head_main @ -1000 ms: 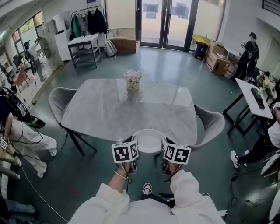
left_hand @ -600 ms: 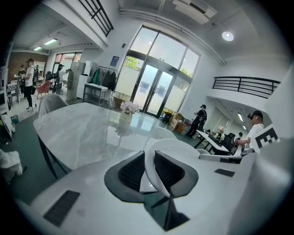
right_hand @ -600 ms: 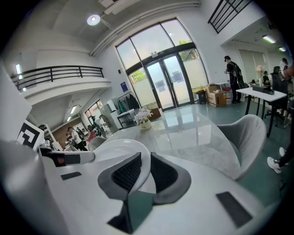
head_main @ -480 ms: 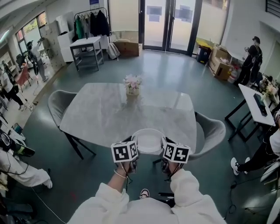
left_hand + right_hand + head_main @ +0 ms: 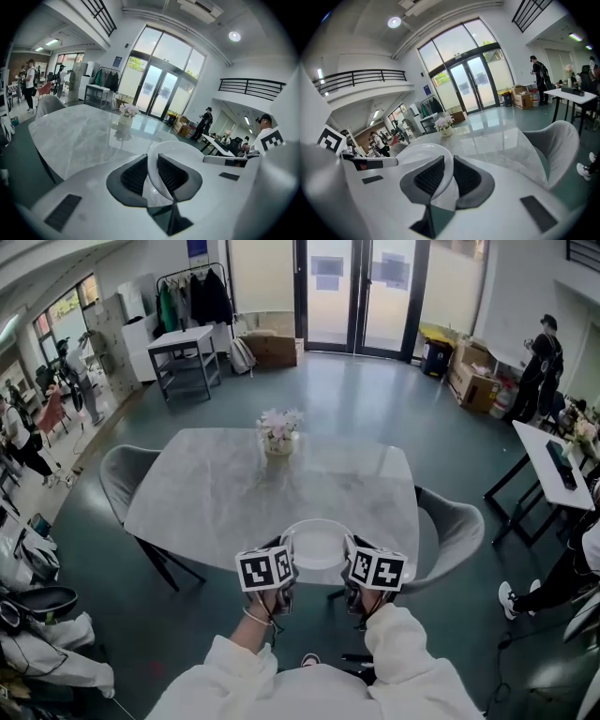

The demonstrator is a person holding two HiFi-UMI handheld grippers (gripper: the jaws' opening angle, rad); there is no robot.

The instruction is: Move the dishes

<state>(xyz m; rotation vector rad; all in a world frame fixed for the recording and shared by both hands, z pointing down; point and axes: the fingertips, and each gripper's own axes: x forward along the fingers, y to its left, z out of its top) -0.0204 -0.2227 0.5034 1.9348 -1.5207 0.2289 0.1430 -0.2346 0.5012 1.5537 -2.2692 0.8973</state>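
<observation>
Both grippers are gripping one white plate point(image 5: 319, 546): glossy, round, raised rim, flat centre.
- The left gripper point(image 5: 287, 552) is pinching the plate's left rim. In the left gripper view its ribbed dark pads point(image 5: 134, 175) are pressing on both faces of the thin rim.
- The right gripper point(image 5: 350, 554) is pinching the right rim the same way. In the right gripper view its pads point(image 5: 428, 175) are closing on the curved edge, with nothing else between them.
- The plate is sitting level between the two marker cubes, over the near edge of the table point(image 5: 225, 488). I can't tell whether it is touching the top.
- The table has a rounded-rectangle top in pale grey marble with faint veining, polished enough to be reflecting the glass doors, on dark angled legs.
- A small flower pot point(image 5: 279, 434) with pale pink blooms is standing upright near the far edge, well apart from the plate.
- Grey moulded shell chairs are flanking the table: one on the left point(image 5: 120, 479), one on the right point(image 5: 457, 519).
- The floor is smooth dark green with a sheen.
</observation>
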